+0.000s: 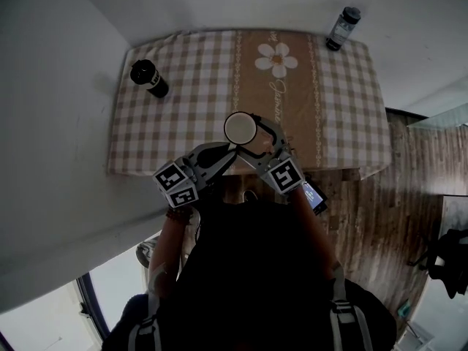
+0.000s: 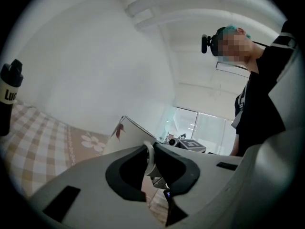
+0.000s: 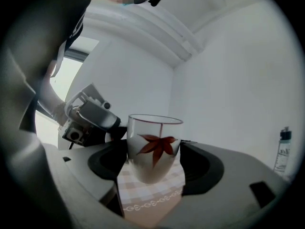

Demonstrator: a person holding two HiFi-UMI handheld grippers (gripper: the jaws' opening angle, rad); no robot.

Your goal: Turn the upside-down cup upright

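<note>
A frosted cup (image 1: 240, 128) with a red leaf print hangs upright, mouth up, over the front edge of the checked tablecloth (image 1: 183, 72). My left gripper (image 1: 231, 150) comes in from the lower left and is shut on the cup's rim. In the left gripper view the thin rim (image 2: 149, 157) is pinched between the dark pads of that gripper (image 2: 148, 160). My right gripper (image 1: 252, 136) reaches in from the lower right. In the right gripper view the cup (image 3: 153, 149) stands between that gripper's (image 3: 153, 162) wide-spread pads, and the pads do not press on it.
A black bottle (image 1: 149, 78) stands at the table's far left, also in the left gripper view (image 2: 9, 97). A clear bottle with a dark cap (image 1: 342, 28) stands at the far right corner. White wall runs along the left, wooden floor (image 1: 395, 189) on the right.
</note>
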